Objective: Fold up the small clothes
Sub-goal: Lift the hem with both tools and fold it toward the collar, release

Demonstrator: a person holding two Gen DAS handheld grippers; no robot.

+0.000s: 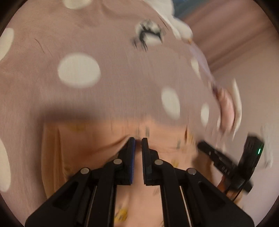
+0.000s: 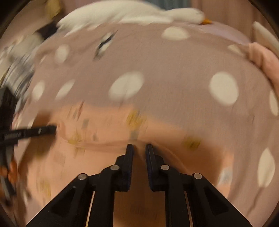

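Peach garment between both jaws

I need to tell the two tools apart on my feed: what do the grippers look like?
Both look alike: the left gripper and right gripper are matte black, with angular linkages, round silver pivot pins and straight fingers lined with ribbed blue pads. From the left view, the right one shows a small green light and faint white lettering, too blurred to read. No sleeves are visible.

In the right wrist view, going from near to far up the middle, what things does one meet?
Right hand-held gripper → peach garment pinched at its edge → pink dotted bedcover → white plush duck.
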